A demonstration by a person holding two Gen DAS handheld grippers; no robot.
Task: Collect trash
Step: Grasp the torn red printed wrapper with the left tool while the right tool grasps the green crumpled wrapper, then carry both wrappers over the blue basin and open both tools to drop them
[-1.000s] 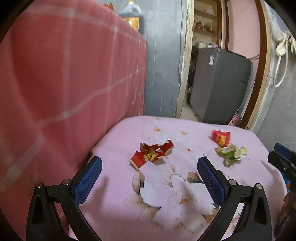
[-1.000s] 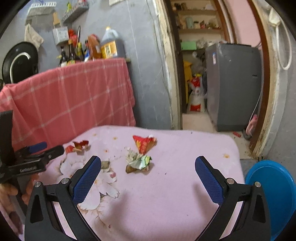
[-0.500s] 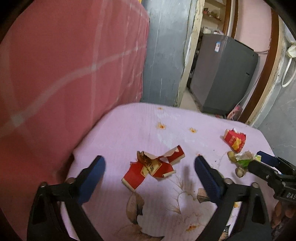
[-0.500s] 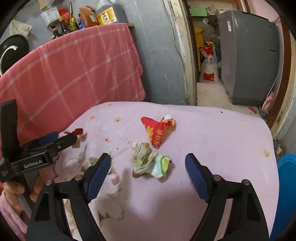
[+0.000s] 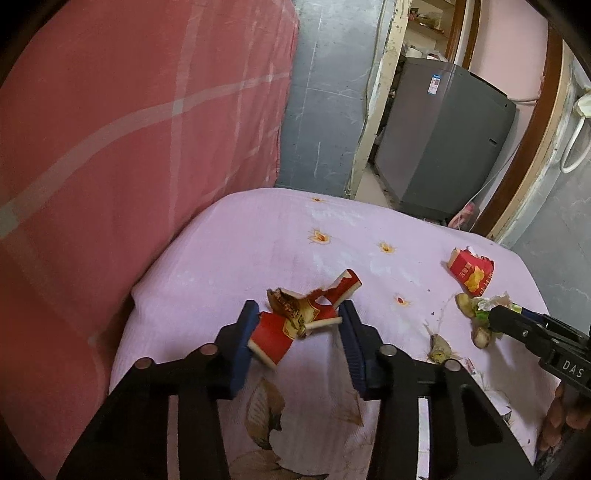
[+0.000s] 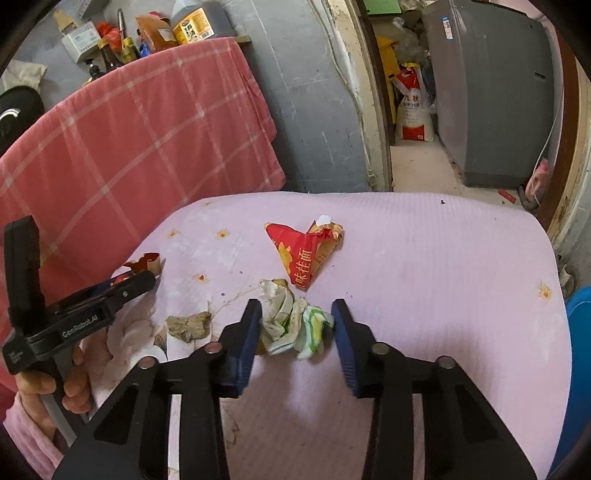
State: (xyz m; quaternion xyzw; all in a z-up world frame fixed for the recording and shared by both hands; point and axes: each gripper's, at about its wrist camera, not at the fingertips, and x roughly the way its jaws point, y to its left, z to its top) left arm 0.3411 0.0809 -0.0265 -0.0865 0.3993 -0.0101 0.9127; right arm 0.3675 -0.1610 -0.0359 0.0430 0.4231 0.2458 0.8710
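A torn red and gold carton (image 5: 295,317) lies on the pink flowered cloth (image 5: 236,251). My left gripper (image 5: 298,325) has closed around it, both blue pads touching its sides. A crumpled white and green wrapper (image 6: 295,321) lies between the pads of my right gripper (image 6: 295,325), which press on it. A red noodle packet (image 6: 308,254) lies just beyond the wrapper, also in the left wrist view (image 5: 471,271). A small brown scrap (image 6: 188,325) lies left of the wrapper.
A red checked cloth (image 6: 129,140) hangs along the left behind the table. Bottles (image 6: 192,22) stand above it. A blue bin (image 6: 580,369) sits at the right edge. A grey appliance (image 6: 491,92) stands in the doorway beyond.
Both grippers moved forward and down onto the table and narrowed: the left around the red carton, the right around the crumpled wrapper.
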